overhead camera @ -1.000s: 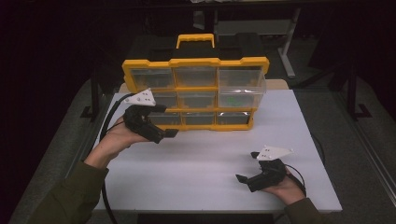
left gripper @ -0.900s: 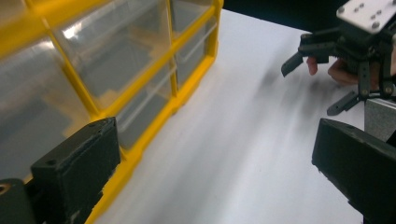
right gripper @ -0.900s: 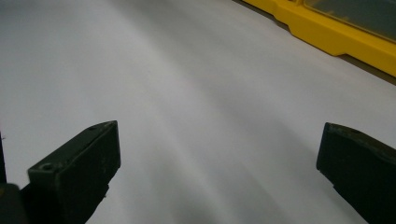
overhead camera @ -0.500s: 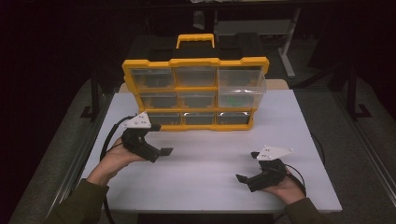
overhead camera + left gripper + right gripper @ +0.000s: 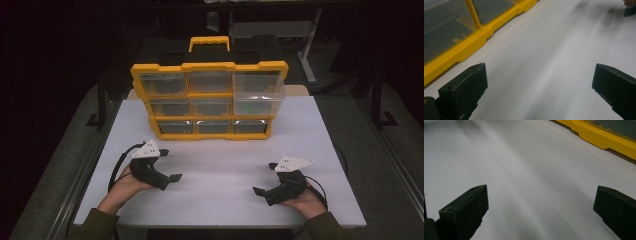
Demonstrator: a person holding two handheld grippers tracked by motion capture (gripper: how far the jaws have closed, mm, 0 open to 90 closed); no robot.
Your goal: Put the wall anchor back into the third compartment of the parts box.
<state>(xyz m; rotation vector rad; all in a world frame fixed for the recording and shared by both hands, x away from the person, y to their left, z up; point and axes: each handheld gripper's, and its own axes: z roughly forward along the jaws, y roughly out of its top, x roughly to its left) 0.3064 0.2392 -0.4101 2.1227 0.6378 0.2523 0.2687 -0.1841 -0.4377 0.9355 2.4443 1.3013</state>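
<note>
Since the earlier frames, the left gripper (image 5: 169,165) has withdrawn from the front of the yellow organizer case (image 5: 209,101) and now sits low over the white table (image 5: 220,170), near the person's edge of it and well apart from the case. Its jaws stand wide apart with nothing between them; in the left gripper view the two black jaws frame bare table surface, and the yellow base rail of the case runs along the upper left. The right gripper (image 5: 265,178) has kept its position on the near right part of the table, resting in the person's right hand (image 5: 305,202). Its jaws are likewise spread and empty; in the right gripper view they frame bare table, with the case base at the upper right. The case stands upright at the far middle of the table, handle (image 5: 209,43) on top, with its nine clear-fronted drawers in three rows of three facing the person. The top right drawer (image 5: 258,91) projects forward of the others, and something green shows through its clear front. The remaining drawers sit flush with the frame. The left hand (image 5: 121,187) grips the left gripper from behind, and a black cable loops beside it.
</note>
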